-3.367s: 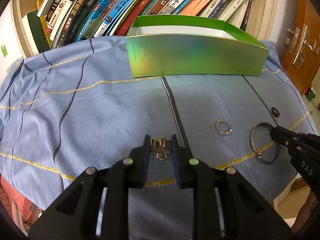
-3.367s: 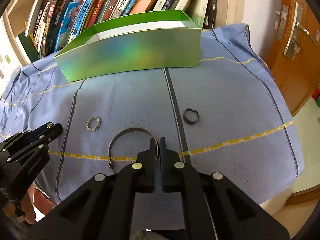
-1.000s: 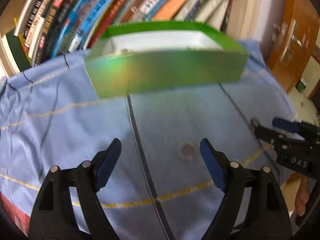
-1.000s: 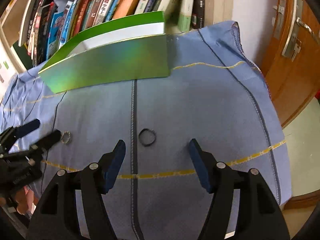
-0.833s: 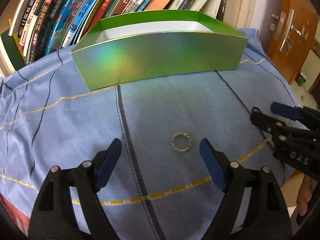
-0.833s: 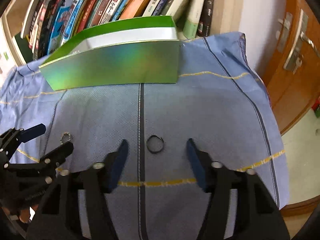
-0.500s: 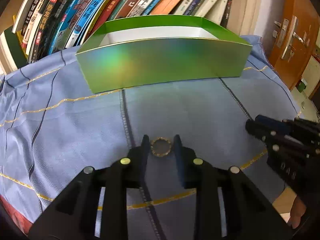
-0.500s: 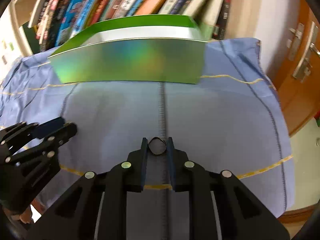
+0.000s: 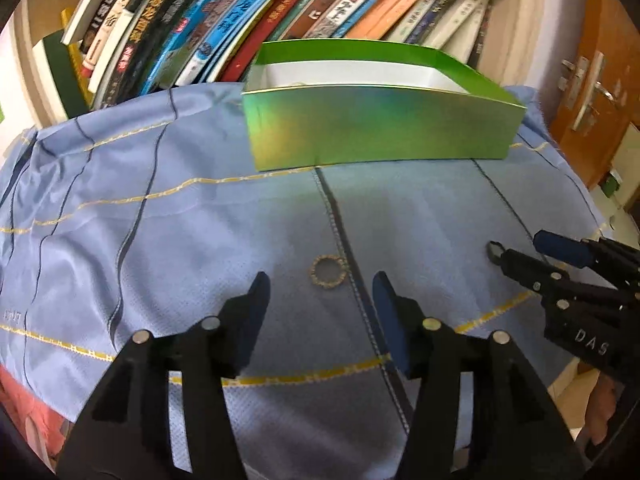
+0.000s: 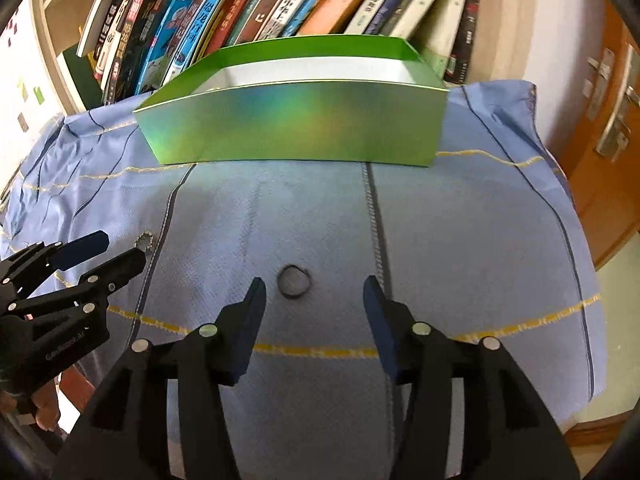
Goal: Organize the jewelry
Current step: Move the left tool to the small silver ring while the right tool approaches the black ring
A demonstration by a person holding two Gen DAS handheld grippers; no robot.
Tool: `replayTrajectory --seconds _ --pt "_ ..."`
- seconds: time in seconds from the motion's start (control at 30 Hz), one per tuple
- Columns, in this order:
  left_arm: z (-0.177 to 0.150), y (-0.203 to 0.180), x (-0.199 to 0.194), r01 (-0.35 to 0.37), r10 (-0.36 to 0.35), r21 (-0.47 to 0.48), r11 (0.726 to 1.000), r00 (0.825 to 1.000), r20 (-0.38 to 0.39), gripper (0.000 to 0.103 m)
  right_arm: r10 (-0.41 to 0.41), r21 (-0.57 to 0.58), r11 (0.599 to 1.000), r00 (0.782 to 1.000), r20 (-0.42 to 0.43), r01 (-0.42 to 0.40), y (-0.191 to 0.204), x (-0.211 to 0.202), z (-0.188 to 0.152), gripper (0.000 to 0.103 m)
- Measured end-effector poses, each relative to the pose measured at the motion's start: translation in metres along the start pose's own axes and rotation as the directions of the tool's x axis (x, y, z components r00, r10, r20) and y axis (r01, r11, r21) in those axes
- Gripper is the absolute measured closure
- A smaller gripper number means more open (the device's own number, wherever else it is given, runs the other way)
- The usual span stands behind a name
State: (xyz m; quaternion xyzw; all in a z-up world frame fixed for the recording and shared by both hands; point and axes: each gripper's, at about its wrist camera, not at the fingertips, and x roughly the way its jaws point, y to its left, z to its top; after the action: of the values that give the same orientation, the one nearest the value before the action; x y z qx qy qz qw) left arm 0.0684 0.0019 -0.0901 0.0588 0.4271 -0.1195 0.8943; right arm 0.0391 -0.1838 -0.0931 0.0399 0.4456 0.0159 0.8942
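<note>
The left gripper (image 9: 322, 288) stands with its jaws spread wide and empty, the gold beaded ring (image 9: 329, 272) lying flat on the blue cloth (image 9: 200, 240) just ahead of the gap between its fingertips; the right gripper (image 10: 314, 294) is likewise wide open and holds nothing, with the dark ring (image 10: 294, 281) on the cloth just ahead of its tips and nearer its left finger. Judging by this, the step in hand is picking up the two rings, neither yet gripped. The next move would call for each claw to move forward and down so a ring sits between the pads, then close gently on the thin band, the right one first shifting a little left to centre it. Both rings lie well apart from the green box (image 10: 296, 128), which stands open-topped at the far edge of the cloth before the row of books (image 9: 240, 32). Its white inner wall shows, but its floor is hidden behind the front wall, so what it holds cannot be told.
</note>
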Motion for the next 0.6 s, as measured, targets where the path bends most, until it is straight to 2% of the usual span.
replayTrajectory --seconds 0.13,0.2,0.43,0.5,0.53,0.6 --pt "0.002 -0.006 0.010 0.007 -0.007 0.003 1.000 1.000 -0.022 0.050 -0.003 -0.003 1.000 1.000 -0.004 0.003 0.003 0.003 -0.001 0.053" --pt "0.003 -0.007 0.015 0.009 -0.009 -0.010 1.000 0.999 -0.032 0.059 -0.003 -0.007 1.000 1.000 -0.010 0.003 0.008 0.007 -0.001 0.053" --pt "0.006 -0.008 0.019 -0.016 0.016 -0.011 1.000 1.000 -0.018 0.064 -0.024 -0.009 1.000 1.000 -0.012 0.023 0.021 0.017 0.004 0.054" --pt "0.007 -0.006 0.019 -0.018 0.017 -0.016 1.000 1.000 -0.016 0.070 -0.049 -0.012 0.999 0.999 -0.006 0.049 0.023 0.018 0.005 0.069" --pt "0.007 -0.005 0.019 -0.021 0.021 -0.020 1.000 1.000 -0.014 0.072 -0.061 -0.015 0.998 0.998 -0.006 0.061 0.023 0.019 0.005 0.080" --pt "0.008 -0.003 0.019 -0.026 0.026 -0.025 0.999 1.000 -0.014 0.079 -0.053 -0.015 0.998 0.999 -0.008 0.053 0.024 0.019 0.006 0.083"
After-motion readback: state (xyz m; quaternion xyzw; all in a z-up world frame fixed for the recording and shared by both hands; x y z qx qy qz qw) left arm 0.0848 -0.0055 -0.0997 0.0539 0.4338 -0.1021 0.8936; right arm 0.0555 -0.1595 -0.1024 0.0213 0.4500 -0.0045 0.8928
